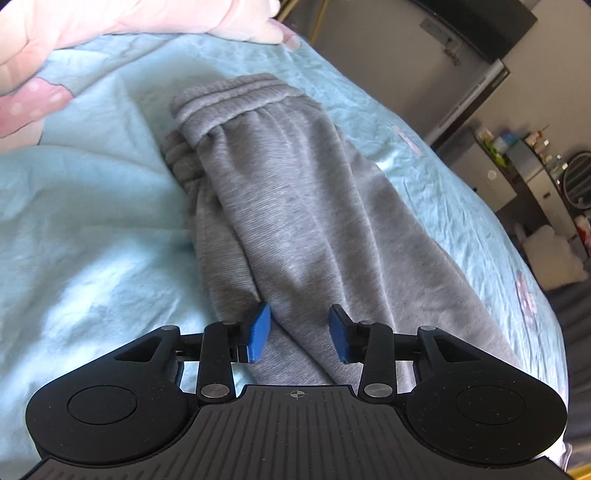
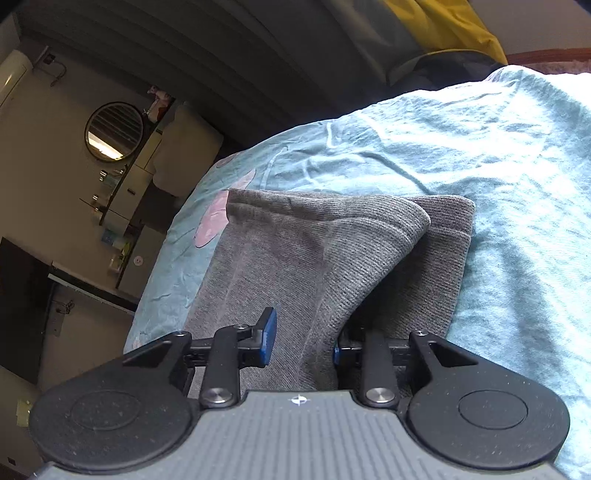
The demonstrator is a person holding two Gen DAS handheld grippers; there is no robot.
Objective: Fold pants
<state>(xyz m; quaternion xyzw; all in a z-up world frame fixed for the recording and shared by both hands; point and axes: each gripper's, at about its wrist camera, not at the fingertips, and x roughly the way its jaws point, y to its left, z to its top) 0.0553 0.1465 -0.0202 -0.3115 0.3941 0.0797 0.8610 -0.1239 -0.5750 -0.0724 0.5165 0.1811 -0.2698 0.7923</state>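
Both tongs part-open, gripping nothing: left gripper [image 1: 299, 332] straddles the grey pants [image 1: 295, 206] running toward twelve o'clock, right gripper [image 2: 304, 339] at the hems.

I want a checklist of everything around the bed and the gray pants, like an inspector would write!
Surface: wrinkled light blue bedsheet with pink patches.
Job's things: gray pants lying folded on the sheet, waistband at the far end.
Clutter: nothing seen on the bed besides the pants.
Grippers: left gripper open over the pants, pads clear of the cloth; right gripper part open, a fold of pants between its fingers.
Cables: nothing seen on the bed.
Surroundings: round mirror, shelves with small bottles, yellow cloth beyond the bed.
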